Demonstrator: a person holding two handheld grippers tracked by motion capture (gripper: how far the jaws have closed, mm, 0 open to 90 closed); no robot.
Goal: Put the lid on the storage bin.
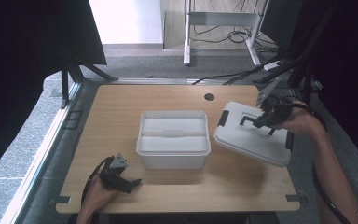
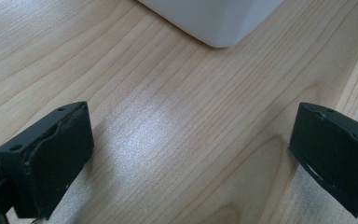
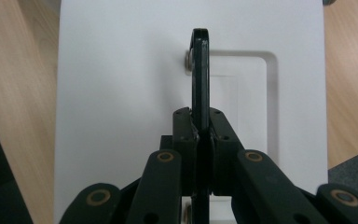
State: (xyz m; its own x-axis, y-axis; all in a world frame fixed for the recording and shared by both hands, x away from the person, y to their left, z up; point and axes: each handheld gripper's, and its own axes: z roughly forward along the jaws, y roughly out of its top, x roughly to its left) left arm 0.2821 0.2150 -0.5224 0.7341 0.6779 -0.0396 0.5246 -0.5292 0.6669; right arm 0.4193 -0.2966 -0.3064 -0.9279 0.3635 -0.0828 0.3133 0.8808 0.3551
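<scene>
Sitting open at the middle of the desk [image 1: 121, 116], the white bin [image 1: 173, 138] is free for access because its lid [image 1: 254, 135] hangs tilted just right of it. Clenched on the lid's black handle [image 3: 200, 70], the right hand-held gripper [image 1: 260, 122] carries it, while the left hand-held gripper [image 1: 123, 181] idles released near the bin's front-left corner.

Black gripper [image 1: 131, 183], brass-ringed pivots, black cable
</scene>
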